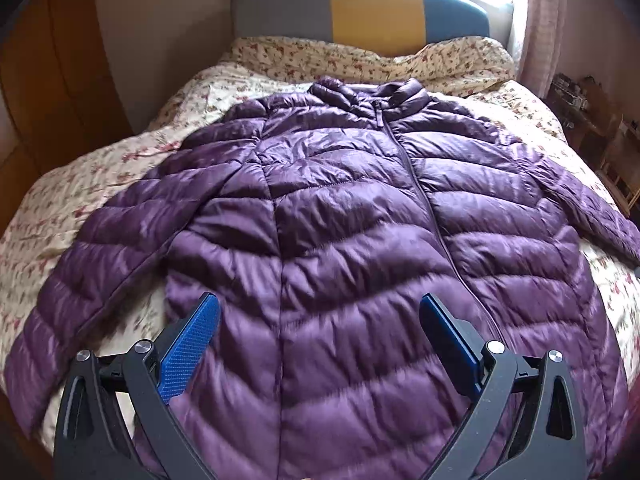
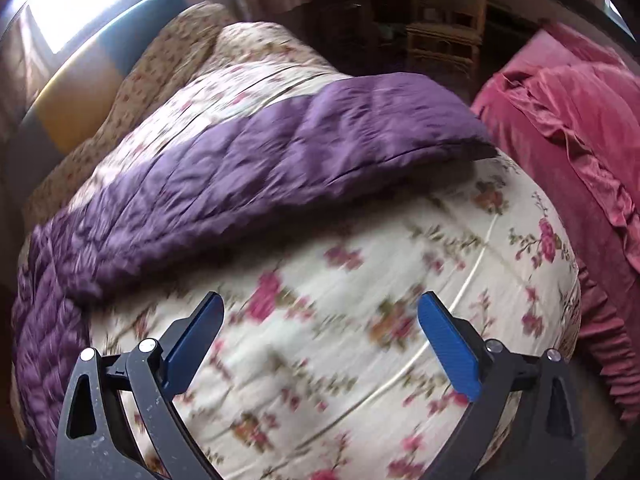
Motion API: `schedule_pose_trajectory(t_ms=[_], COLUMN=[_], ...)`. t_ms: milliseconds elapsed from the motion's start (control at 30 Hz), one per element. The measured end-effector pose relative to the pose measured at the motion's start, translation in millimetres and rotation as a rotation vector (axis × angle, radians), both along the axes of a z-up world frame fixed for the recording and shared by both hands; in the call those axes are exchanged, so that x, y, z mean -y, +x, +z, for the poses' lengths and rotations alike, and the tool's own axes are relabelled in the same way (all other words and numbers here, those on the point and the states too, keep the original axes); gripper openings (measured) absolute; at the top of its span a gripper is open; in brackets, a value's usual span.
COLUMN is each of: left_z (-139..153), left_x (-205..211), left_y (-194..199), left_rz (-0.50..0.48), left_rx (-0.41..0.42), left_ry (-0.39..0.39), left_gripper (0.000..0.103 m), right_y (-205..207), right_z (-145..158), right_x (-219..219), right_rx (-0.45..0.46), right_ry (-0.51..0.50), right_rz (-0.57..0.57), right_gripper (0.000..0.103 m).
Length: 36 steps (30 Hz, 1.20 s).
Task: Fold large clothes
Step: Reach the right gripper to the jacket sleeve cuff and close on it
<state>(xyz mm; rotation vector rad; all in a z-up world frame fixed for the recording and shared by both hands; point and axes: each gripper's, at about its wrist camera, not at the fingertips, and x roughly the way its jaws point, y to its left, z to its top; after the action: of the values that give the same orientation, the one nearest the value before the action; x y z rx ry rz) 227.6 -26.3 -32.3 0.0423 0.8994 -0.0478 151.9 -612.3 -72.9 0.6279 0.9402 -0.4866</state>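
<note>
A purple quilted puffer jacket (image 1: 340, 216) lies flat, front up and zipped, on the bed, collar toward the headboard and both sleeves spread out. My left gripper (image 1: 320, 308) is open and empty, hovering over the jacket's lower hem area. In the right wrist view the jacket's right sleeve (image 2: 304, 148) stretches across the floral bedspread toward the bed's edge. My right gripper (image 2: 320, 308) is open and empty above bare bedspread, below the sleeve and apart from it.
The floral bedspread (image 1: 80, 184) covers the bed, with a grey, yellow and blue headboard (image 1: 360, 4) at the far end. A pink cloth-covered piece of furniture (image 2: 568, 128) stands beside the bed on the right. Wicker shelves (image 2: 444, 40) stand behind it.
</note>
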Motion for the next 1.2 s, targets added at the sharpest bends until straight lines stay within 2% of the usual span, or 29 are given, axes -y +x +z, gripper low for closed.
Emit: schedule_pose_trajectory(t_ms=[200, 333, 533, 600, 733, 800, 900, 1200], left_z=[-15.5, -20.1, -20.1, -19.3, -20.9, -23.5, -27.9, -42.7], left_x=[-8.9, -13.8, -11.1, -6.9, -5.8, -9.4, -13.0, -14.3], left_y=[39.2, 53.3, 76.6, 90.4, 116.0, 127.5, 139.5, 148.8], left_rz=[0.028, 0.048, 0.053, 0.044, 0.039, 0.057, 0.062, 0.039], left_rx=[-0.039, -0.047, -0.037, -0.037, -0.047, -0.059, -0.073, -0.083], left_ry=[-0.041, -0.073, -0.072, -0.06, -0.084, -0.102, -0.118, -0.106], left_gripper=[0.099, 0.099, 0.099, 0.099, 0.099, 0.099, 0.099, 0.099], right_y=[-8.3, 2.6, 6.3, 10.4, 15.4, 16.8, 26.2, 88.2], right_z=[2.3, 4.1, 5.5, 5.4, 5.3, 6.4, 9.5, 48.1], right_x=[41.8, 57.4, 83.3, 92.1, 106.7, 112.0, 114.1, 58.8], right_rx=[0.027, 0.048, 0.102, 0.106, 0.107, 0.115, 0.146, 0.187], right_ry=[0.043, 0.059, 0.118, 0.124, 0.15, 0.167, 0.205, 0.101], right_rz=[-0.127, -0.171, -0.26, -0.281, -0.325, -0.339, -0.331, -0.143], right_gripper=[0.097, 0.097, 0.096, 0.089, 0.074, 0.045, 0.022, 0.013])
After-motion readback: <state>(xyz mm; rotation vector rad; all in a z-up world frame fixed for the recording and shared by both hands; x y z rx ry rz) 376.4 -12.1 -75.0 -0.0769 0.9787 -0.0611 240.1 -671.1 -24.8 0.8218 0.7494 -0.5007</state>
